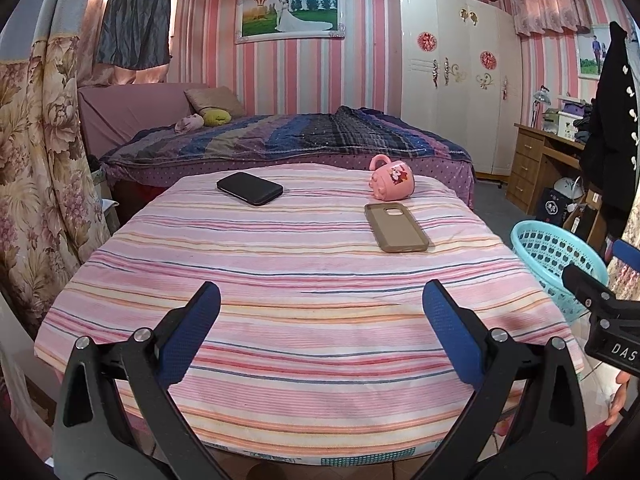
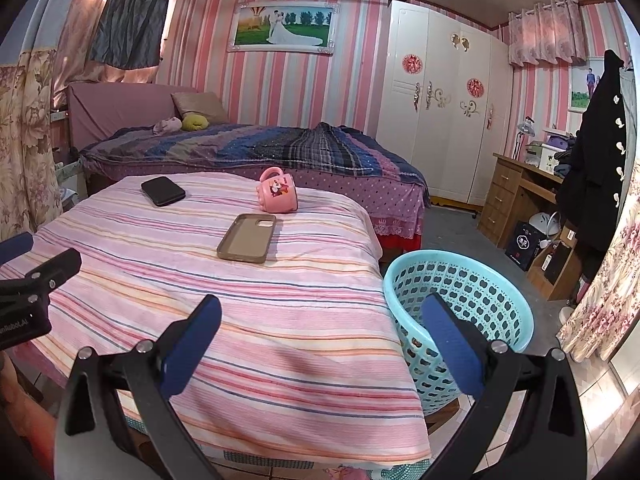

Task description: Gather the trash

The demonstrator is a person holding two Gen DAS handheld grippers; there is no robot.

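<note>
We see a turquoise perforated plastic basket standing tilted just beside the striped table's right edge; on the table lie a black phone, a tan phone case and a tipped pink mug

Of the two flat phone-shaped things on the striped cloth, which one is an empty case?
The tan rubbery phone case beside the tipped pink mug: its hollow and camera cut-out show. The black phone is solid.
</note>
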